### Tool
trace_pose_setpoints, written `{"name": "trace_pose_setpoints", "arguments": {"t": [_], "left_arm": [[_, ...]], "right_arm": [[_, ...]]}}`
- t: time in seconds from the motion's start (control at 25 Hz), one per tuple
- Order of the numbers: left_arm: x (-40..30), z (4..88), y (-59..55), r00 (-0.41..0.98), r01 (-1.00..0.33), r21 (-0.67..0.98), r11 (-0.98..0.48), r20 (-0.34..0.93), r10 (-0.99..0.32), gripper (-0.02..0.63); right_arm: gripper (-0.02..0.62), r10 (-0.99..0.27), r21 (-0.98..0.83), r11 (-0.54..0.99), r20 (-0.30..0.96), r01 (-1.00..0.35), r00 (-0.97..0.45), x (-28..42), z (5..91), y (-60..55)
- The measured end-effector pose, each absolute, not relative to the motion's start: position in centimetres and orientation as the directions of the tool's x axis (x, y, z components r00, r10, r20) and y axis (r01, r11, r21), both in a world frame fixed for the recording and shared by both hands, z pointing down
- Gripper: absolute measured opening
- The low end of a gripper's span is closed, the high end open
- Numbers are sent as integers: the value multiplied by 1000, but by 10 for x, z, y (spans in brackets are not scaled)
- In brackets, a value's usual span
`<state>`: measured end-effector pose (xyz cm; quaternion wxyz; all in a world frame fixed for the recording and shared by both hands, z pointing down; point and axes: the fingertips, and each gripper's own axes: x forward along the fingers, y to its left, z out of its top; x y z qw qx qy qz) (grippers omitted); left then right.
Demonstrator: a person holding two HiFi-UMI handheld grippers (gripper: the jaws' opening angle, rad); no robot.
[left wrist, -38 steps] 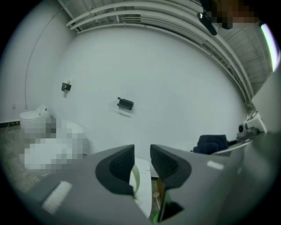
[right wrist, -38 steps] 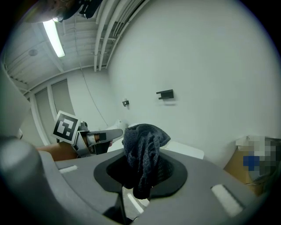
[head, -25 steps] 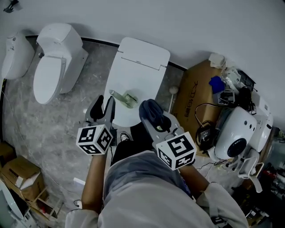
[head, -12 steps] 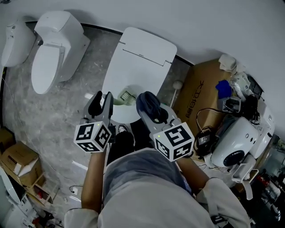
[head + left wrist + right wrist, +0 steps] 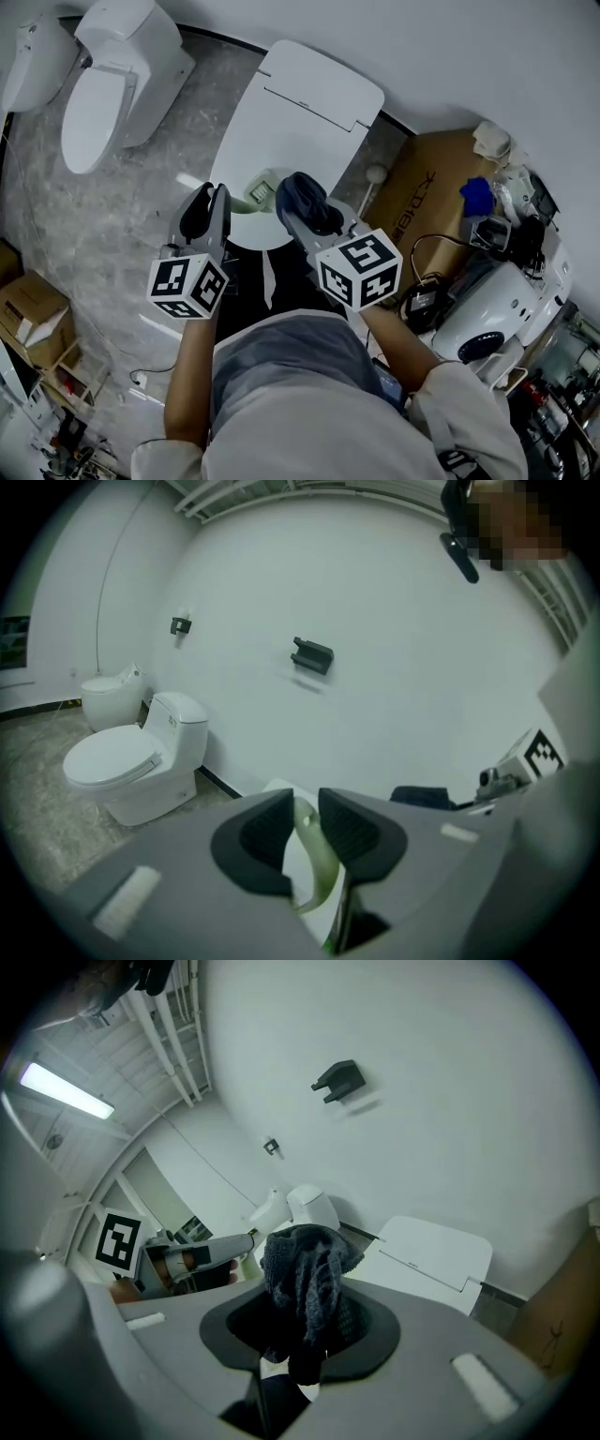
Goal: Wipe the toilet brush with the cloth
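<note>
- The right gripper (image 5: pixel 298 1335) has carried its cloth (image 5: pixel 305 1283) over toward the left gripper (image 5: pixel 302 810). A second ago a clear gap lay between the cloth and the toilet brush (image 5: pixel 319 860); now the cloth sits just beside the brush's far end, above the front of the flat-lidded toilet (image 5: pixel 309 103).
- The floor (image 5: pixel 112 234) around that toilet is grey and marbled, and a plain white wall (image 5: pixel 469 56) runs behind it. A small dark bracket (image 5: pixel 312 655) is fixed to the wall above the toilet.
- Left of the flat-lidded toilet stands a second toilet (image 5: pixel 112 112) with its seat down, and beyond that a third white fixture (image 5: pixel 23 66).
- Right of the flat-lidded toilet, a brown cardboard box (image 5: pixel 427 197) stands against the wall with a blue item (image 5: pixel 476 195) at its far end. Past it lies a white machine (image 5: pixel 469 328) among black cables.
- Well to the left of the toilet, near the person's side, sits a smaller open cardboard box (image 5: pixel 33 319); its contents cannot be made out.
- The left gripper's jaws stand narrow, closed on the pale green handle of the toilet brush.
- The right gripper's jaws are clamped on the dark blue cloth, which bunches up above them.
</note>
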<state>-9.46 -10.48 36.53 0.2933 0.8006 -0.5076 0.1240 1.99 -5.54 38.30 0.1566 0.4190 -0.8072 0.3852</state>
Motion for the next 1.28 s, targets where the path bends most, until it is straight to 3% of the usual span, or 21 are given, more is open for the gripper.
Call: {"name": "trace_pose_setpoints", "arguments": {"t": [0.72,1.08,1.28], "left_arm": [[-97,367,-106,441,-890,332,-313,450,-777,0],[-99,370,-111,437,-890,338,-305,449,-779,0],[-98,371,-115,441,-887,345,-307,435,-785,0]], "right_arm": [[100,-481,-559,394,551,-729,-682,-16,452,-83],[100,-365,-596,479,533,-645,-763,-31,498,-95],[101,-290,-549,526,602,-649,-744,-39,540,-103]]}}
